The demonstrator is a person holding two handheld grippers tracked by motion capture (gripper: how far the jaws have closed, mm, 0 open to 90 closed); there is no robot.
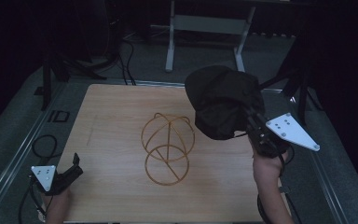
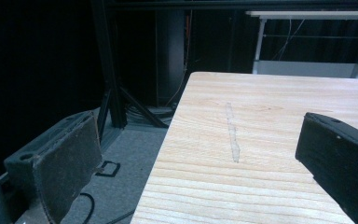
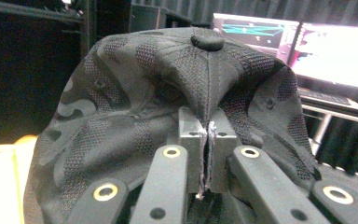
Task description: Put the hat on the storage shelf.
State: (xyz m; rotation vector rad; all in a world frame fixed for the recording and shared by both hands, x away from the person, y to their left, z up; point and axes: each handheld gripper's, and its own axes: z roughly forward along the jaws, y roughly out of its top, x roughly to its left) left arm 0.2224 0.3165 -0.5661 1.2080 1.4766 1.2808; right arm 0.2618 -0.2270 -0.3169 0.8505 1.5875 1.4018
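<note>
A: Two grippers at a pale wooden table top point(image 1: 112, 140), seen from above. What's my right one doing?

B: Your right gripper point(image 1: 251, 122), w/ its grey three-cornered plate, is up over the table's right side, jaws pressed together on a fold of a black camo-pattern fabric cap point(image 1: 221, 100). The cap hangs off the jaws, clear of the wood, over the far right part of the table.

A: In the right gripper view I get the cap point(image 3: 168, 107) close up: mesh-textured panels, a round button on the crown at top, seams running down into my right gripper point(image 3: 208, 158). Cloth is pinched tight between the two jaw blocks, no gap visible.

B: Agreed. Bright screens behind it, upper right, blurred.

A: And my left?

B: Left gripper point(image 1: 76, 165) sits low at the near left corner, approx. at the table edge, well apart from everything else. Jaws spread wide, nothing between them.

A: Left gripper view matches: left gripper point(image 2: 196, 158) jaws far apart, one over the grey floor, one over the wood. Faint pale streak on the table between them.

B: Mid-table there's a gold wire stand, ball-shaped hoops on a ring base point(image 1: 168, 148), upright, just left of the cap. Can't tell if cap & wire touch.
</note>
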